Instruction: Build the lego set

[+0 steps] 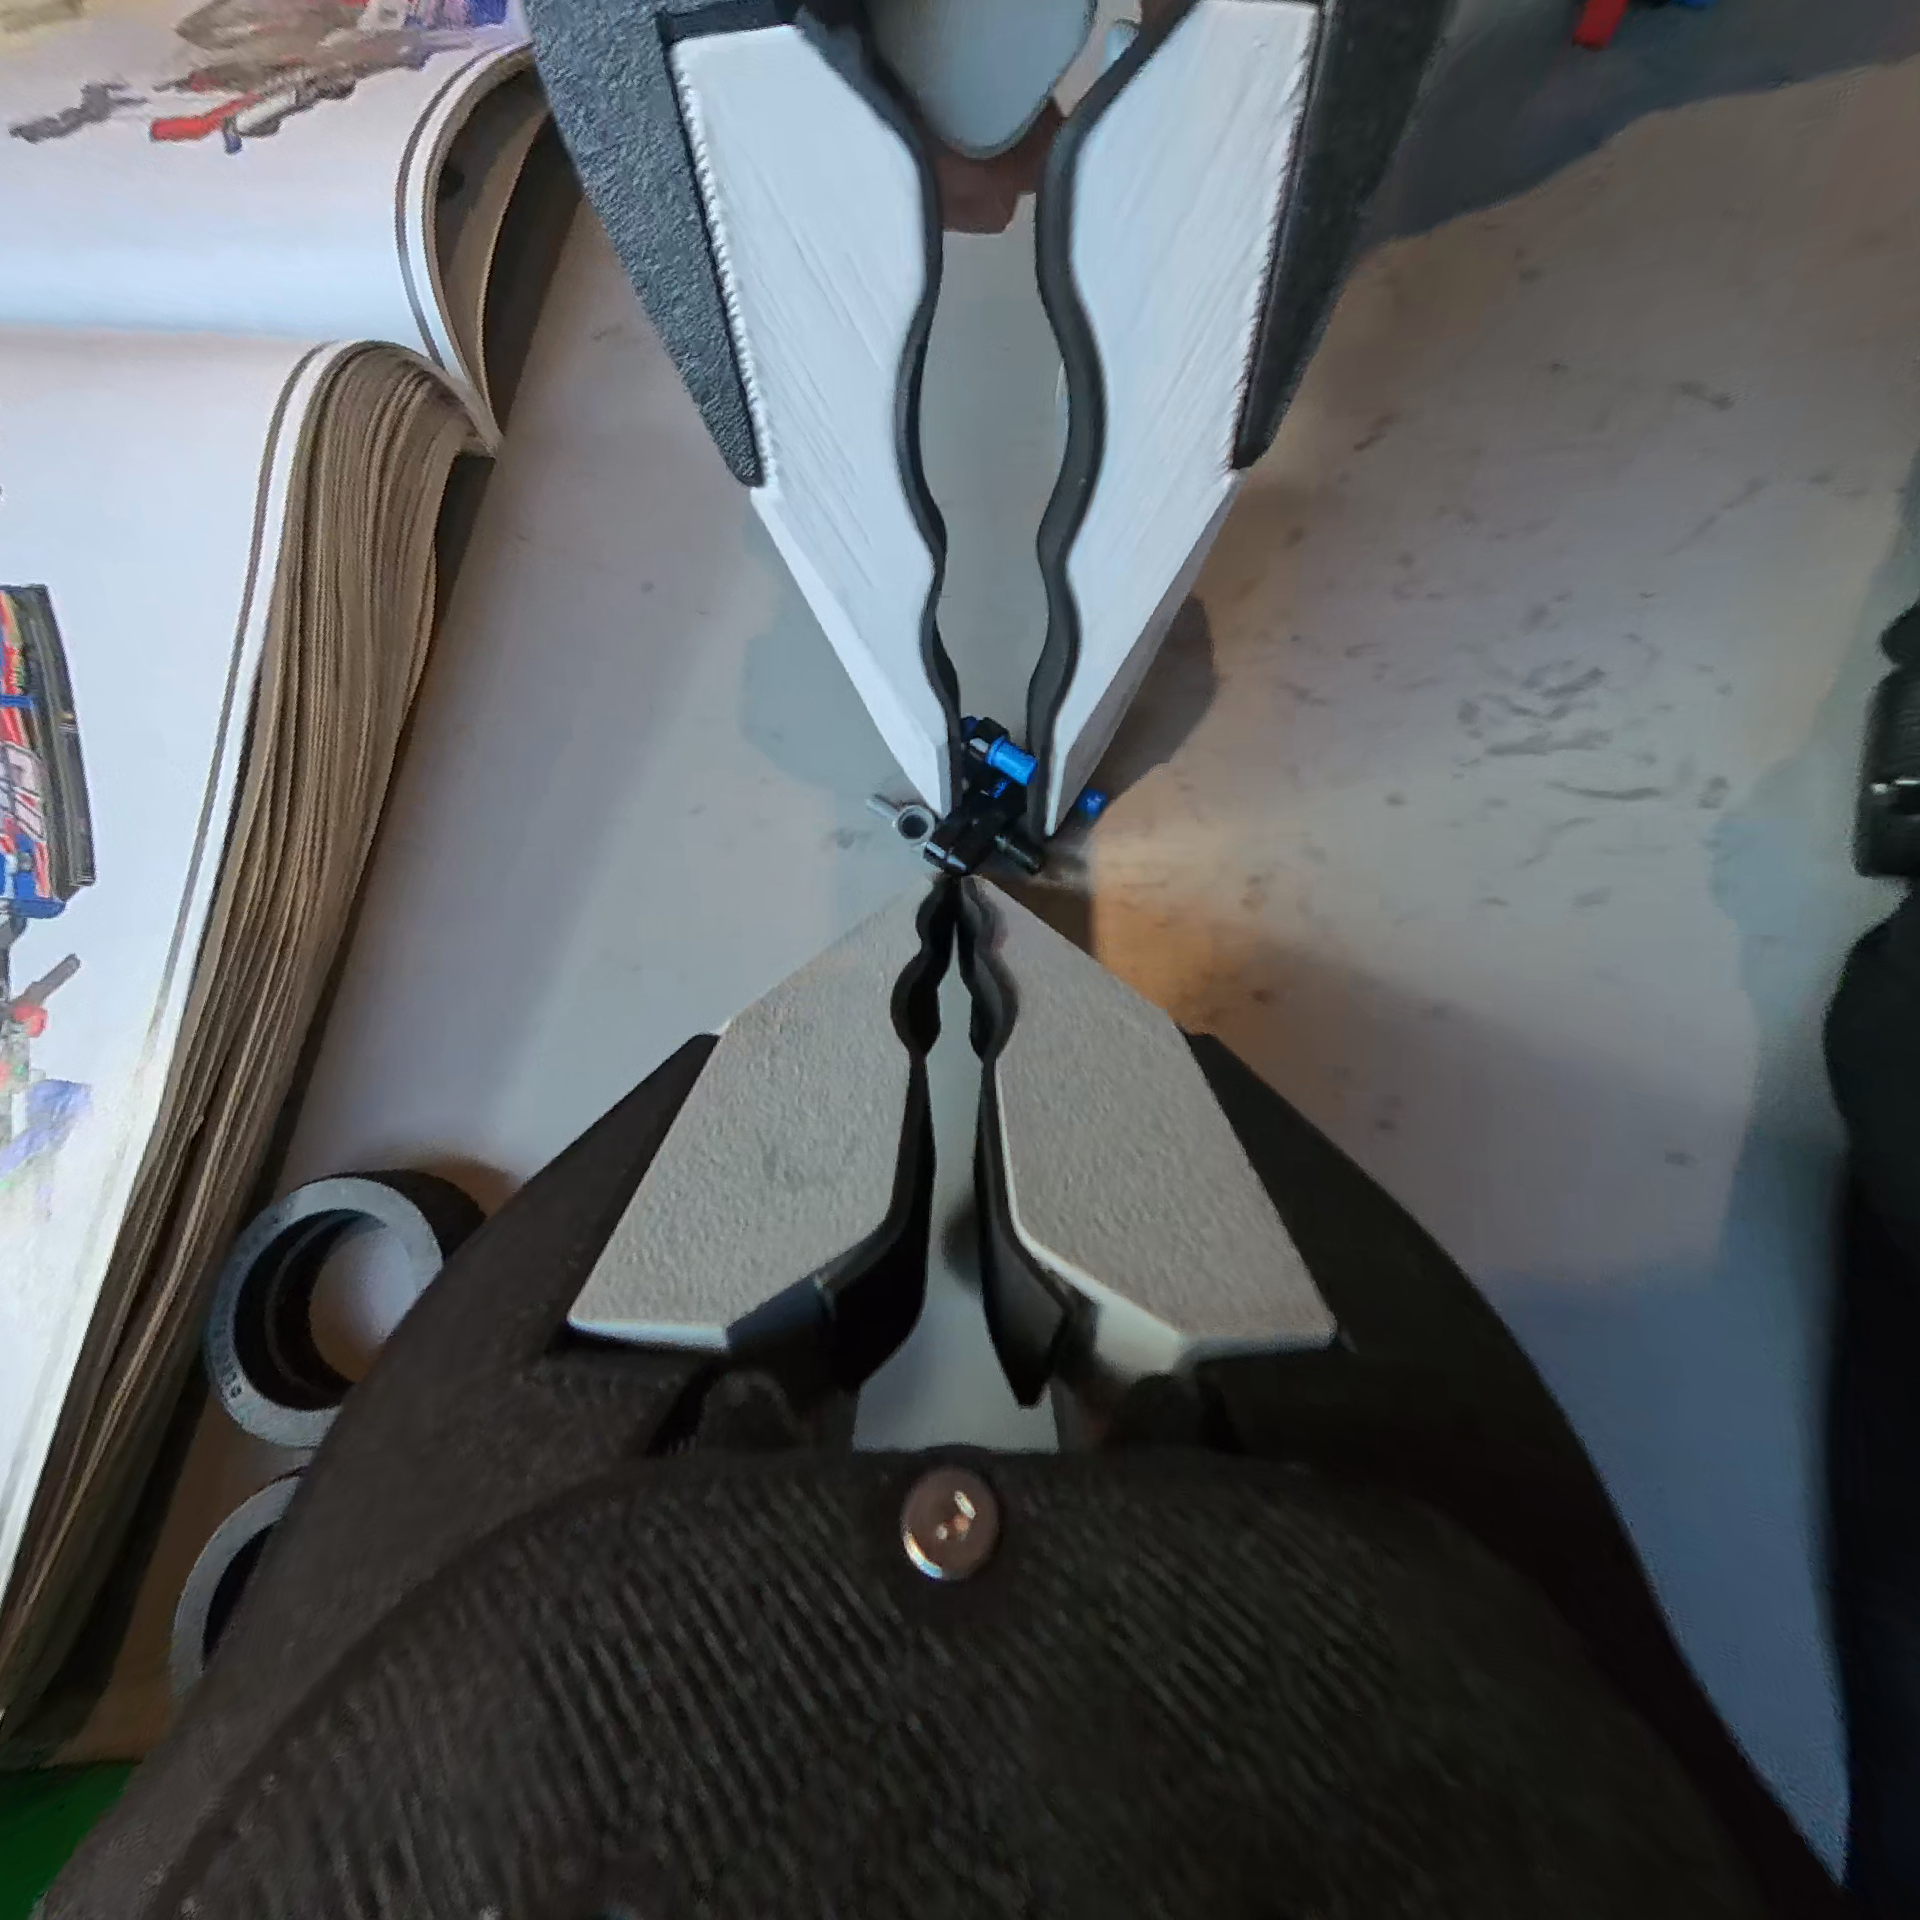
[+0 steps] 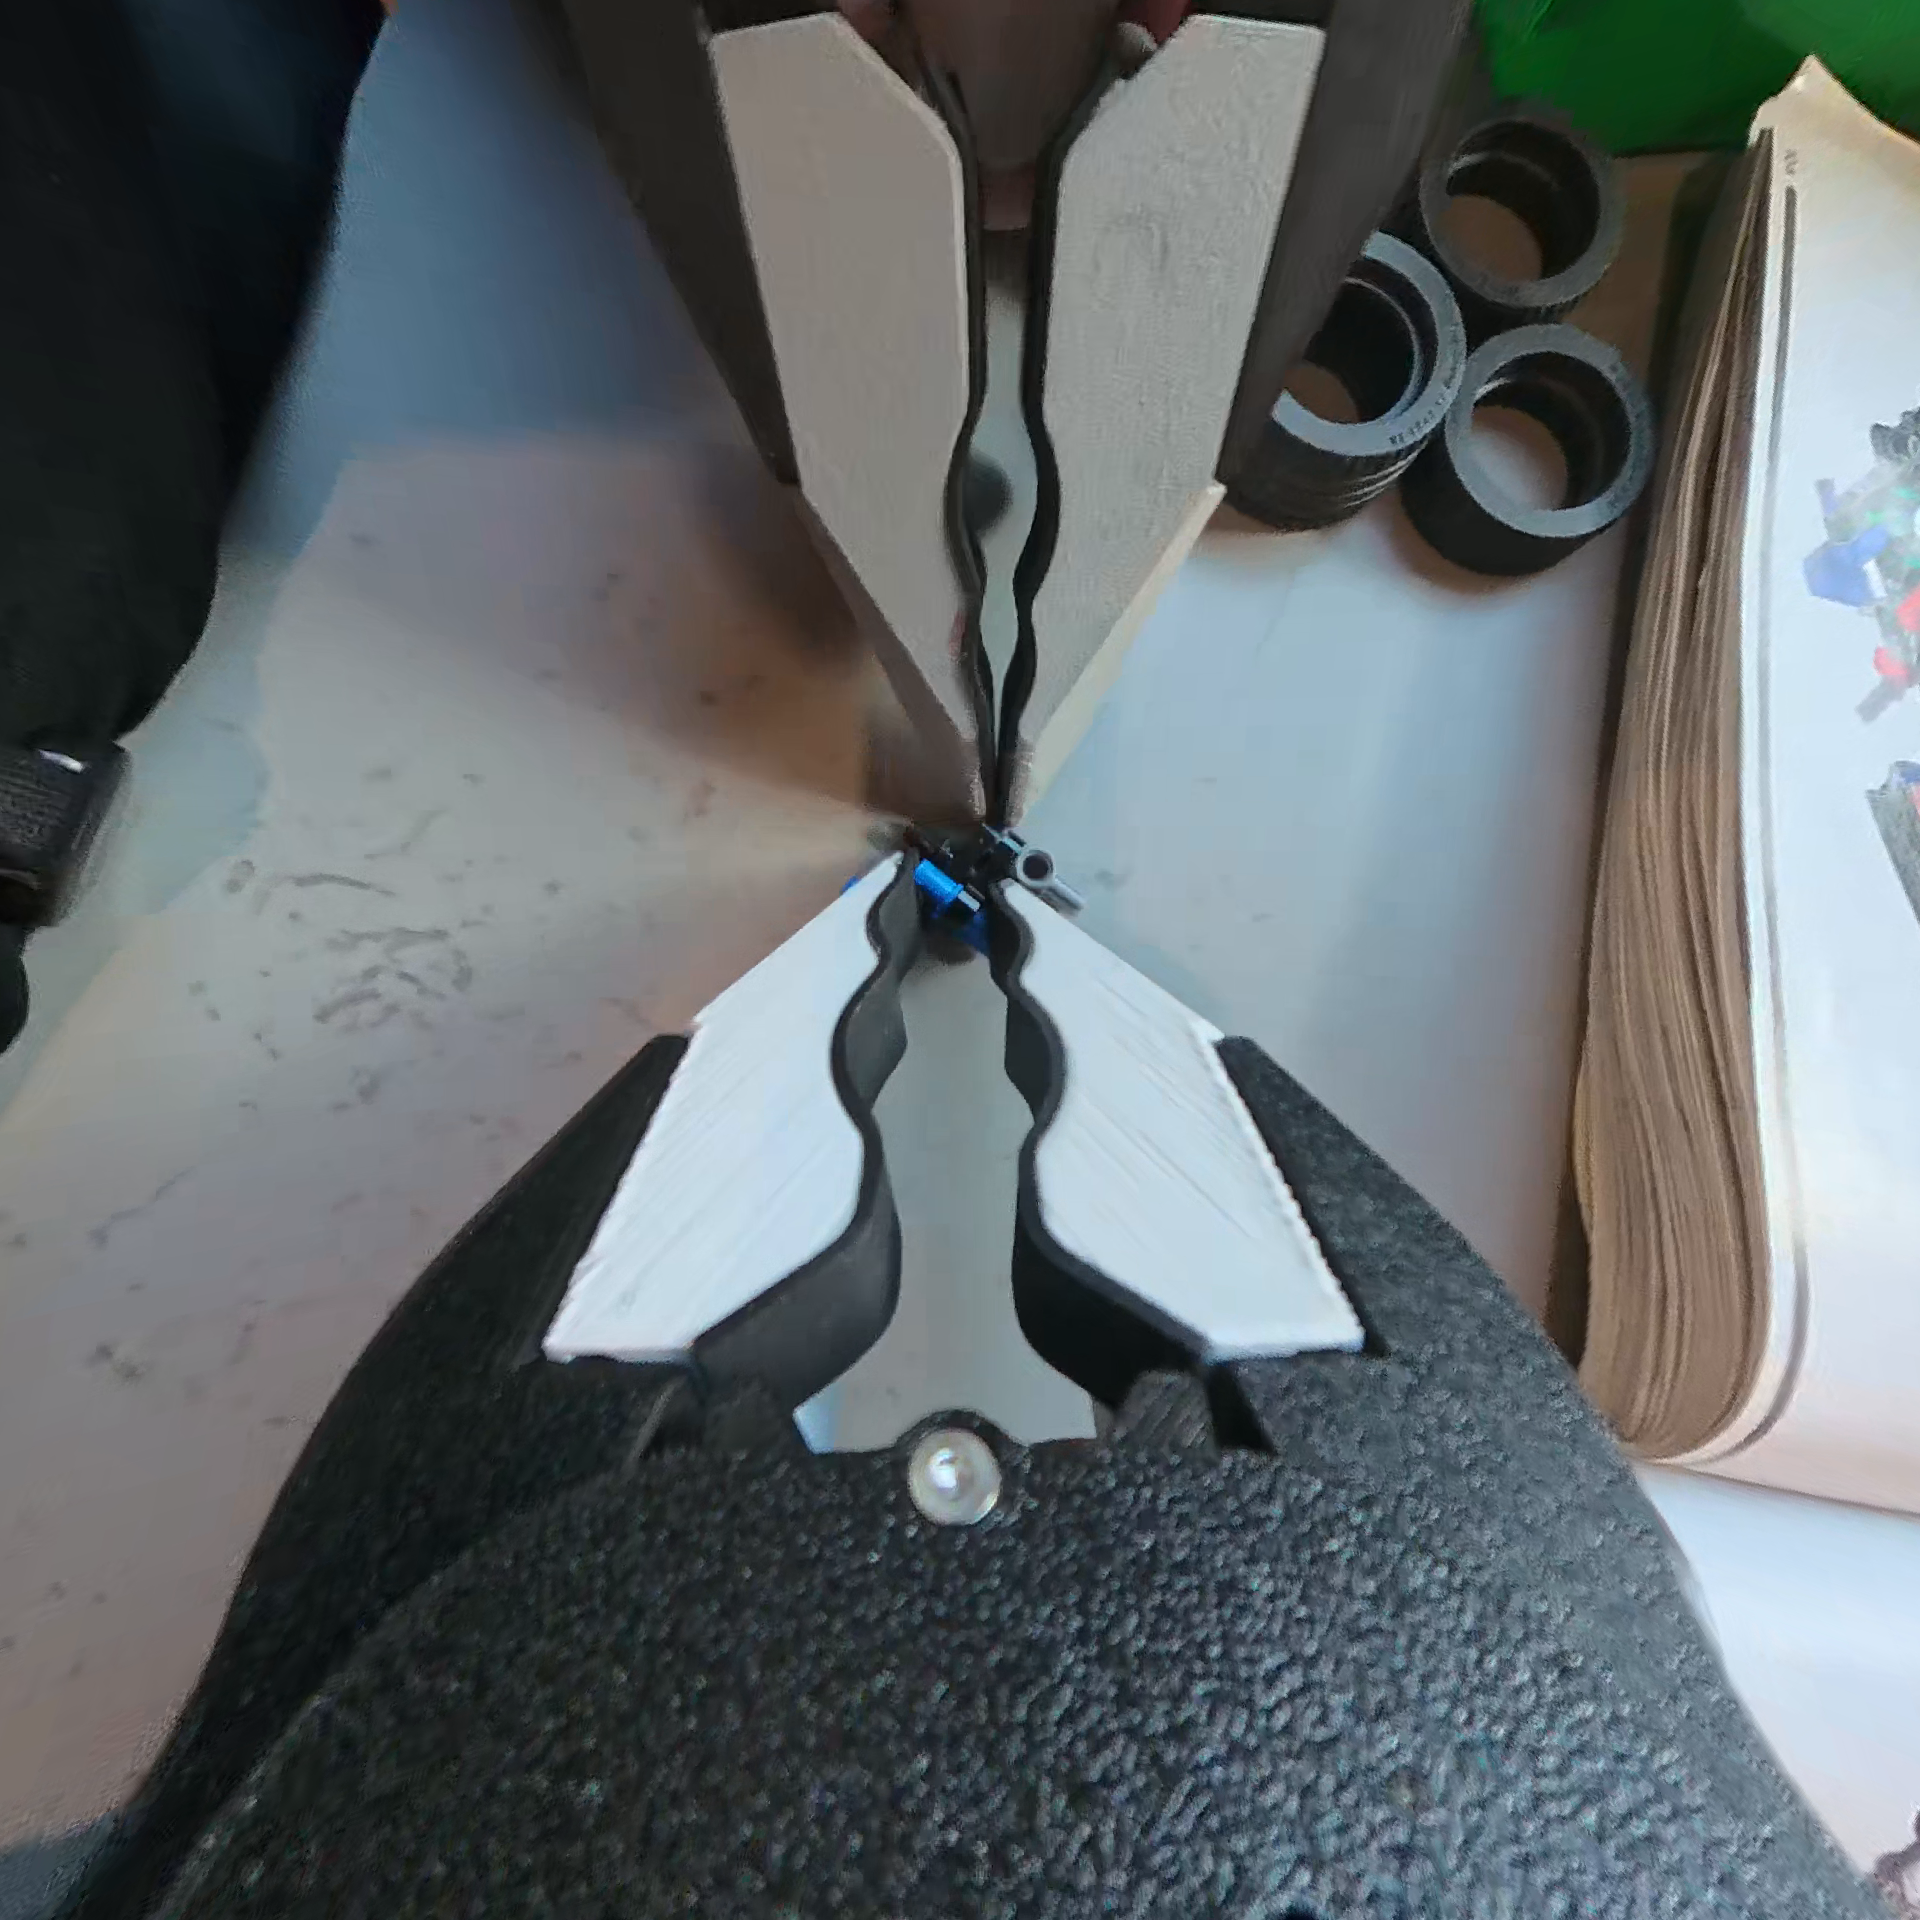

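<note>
Left gripper (image 1: 956, 899): dark brown body with ribbed print lines, one silver screw (image 1: 950, 1523) on the centre line; two flat beige fingers (image 1: 769, 1153) tapering to points, inner edges lined with wavy black rubber. Right gripper (image 2: 951, 894): black body, pebbled texture, one shiny round-headed screw (image 2: 954, 1480) at centre; bright white fingers (image 2: 727, 1174) with fine diagonal print striations and saw-toothed outer edges, the same wavy black lining inside.

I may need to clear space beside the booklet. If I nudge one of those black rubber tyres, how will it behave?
The tyres lie flat on their sides on the table, so a nudge should slide one rather than roll it. The treaded rubber probably drags instead of slipping. They look hollow and light, and sit packed together, so pushing one likely shifts its neighbours.
</note>
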Demonstrator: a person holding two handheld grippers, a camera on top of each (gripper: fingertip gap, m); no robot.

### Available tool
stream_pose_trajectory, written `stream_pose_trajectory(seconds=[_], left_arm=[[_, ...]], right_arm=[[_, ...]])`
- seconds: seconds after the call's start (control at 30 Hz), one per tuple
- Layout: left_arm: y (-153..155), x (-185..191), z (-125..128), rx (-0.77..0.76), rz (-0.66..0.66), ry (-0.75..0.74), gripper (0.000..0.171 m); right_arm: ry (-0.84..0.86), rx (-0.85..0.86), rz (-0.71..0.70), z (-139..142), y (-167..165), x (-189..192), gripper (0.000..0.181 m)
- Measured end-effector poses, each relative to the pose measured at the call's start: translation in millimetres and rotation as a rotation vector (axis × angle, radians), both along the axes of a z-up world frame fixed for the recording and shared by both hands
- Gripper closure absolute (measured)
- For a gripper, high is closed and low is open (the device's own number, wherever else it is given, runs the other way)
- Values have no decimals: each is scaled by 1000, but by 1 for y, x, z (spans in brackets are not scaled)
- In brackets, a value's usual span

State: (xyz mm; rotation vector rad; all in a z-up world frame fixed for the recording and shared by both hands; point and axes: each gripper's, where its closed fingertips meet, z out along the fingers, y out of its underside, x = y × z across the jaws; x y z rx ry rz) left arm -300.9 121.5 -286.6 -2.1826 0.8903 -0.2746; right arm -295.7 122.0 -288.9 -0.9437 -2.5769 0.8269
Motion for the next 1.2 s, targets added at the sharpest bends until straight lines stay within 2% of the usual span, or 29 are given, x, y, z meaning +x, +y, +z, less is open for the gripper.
stream_pose_trajectory(seconds=[0.3,0.47,0.53,0.7,0.73,0.77,0.87,0.93,1.0,1.07,1.13,1.2], left_arm=[[1,1,0,-41,6,-57,171],[4,6,13,39,-14,-82,155],[4,8,6,5,-48,-32,151],[2,11,6,-33,-136,11,158],[2,11,6,-40,-141,11,161],[2,13,6,-43,-148,2,171],[2,9,7,-35,-130,29,171],[4,7,7,-48,-119,37,159],[4,8,6,-83,-137,59,159],[5,2,6,-118,-110,99,148],[4,-5,4,-140,-66,136,130],[-1,-7,6,-95,-56,156,118]], right_arm=[[53,-14,2,0,0,1,170],[73,6,15,0,-1,0,171],[78,15,22,0,-1,0,171],[100,13,1,0,-1,0,171],[106,4,-6,0,-1,0,171],[114,0,-9,1,-1,0,171],[122,-18,-18,1,-2,0,171],[96,-84,-17,2,-5,3,168],[50,-123,-19,2,-5,3,168],[-93,-214,-95,4,-1,3,166],[-127,-343,-185,15,5,-2,167],[-135,-445,-283,26,15,-5,167]])
